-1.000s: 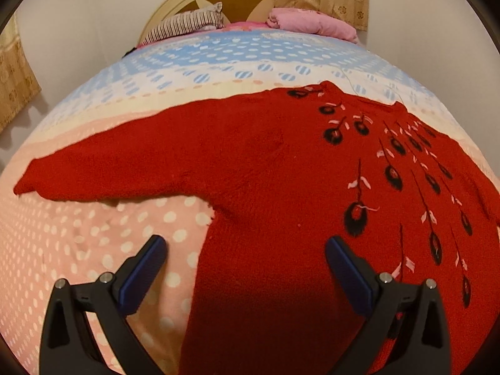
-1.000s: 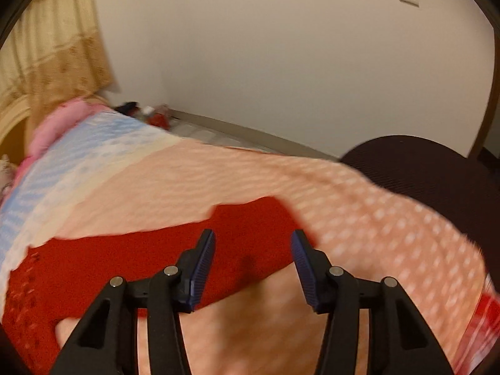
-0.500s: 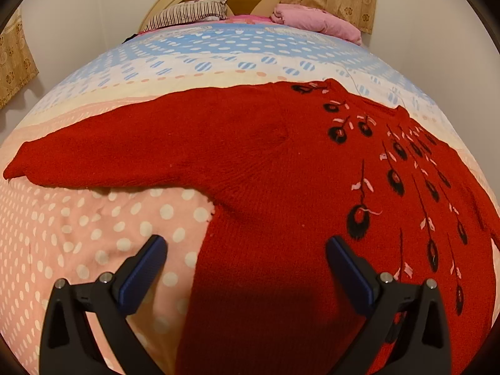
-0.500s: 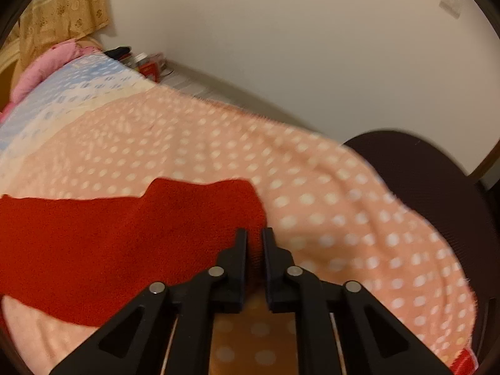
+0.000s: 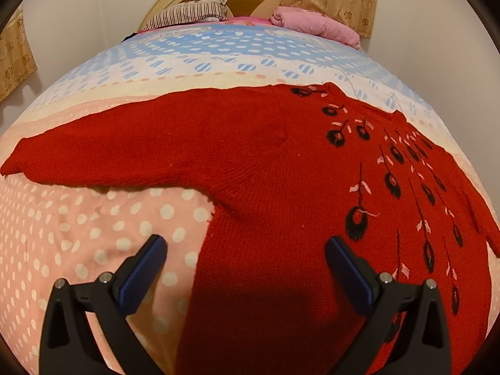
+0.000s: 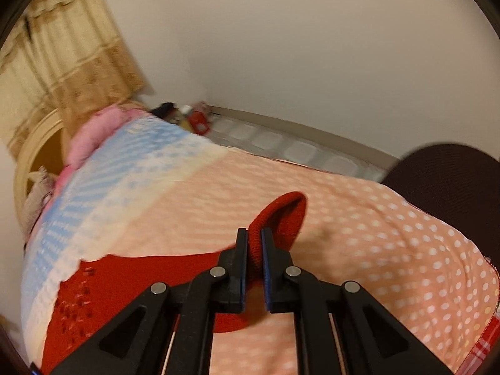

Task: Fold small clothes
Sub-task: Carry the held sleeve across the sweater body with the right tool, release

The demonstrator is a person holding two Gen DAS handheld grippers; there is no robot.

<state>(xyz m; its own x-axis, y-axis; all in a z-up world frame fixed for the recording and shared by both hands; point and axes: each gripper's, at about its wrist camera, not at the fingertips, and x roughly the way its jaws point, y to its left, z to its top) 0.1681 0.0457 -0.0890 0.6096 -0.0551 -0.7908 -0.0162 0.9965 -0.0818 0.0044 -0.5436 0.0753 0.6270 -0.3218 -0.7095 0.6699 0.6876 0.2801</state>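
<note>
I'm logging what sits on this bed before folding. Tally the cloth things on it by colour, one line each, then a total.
Red: 1, the knitted sweater, its sleeve end pinched in the right gripper
Pink: 1, the bundled cloth by the headboard
Striped: 1, the pillow
Polka-dot: 1, the bedspread underneath
Total: 4

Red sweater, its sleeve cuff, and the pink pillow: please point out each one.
Red sweater [image 5: 268, 168]: left wrist view, plain knit of the chest.
Sleeve cuff [image 6: 289, 209]: right wrist view, lifted end above the right gripper [image 6: 254, 237].
Pink pillow [image 5: 312, 22]: left wrist view, its top, by the headboard.
</note>
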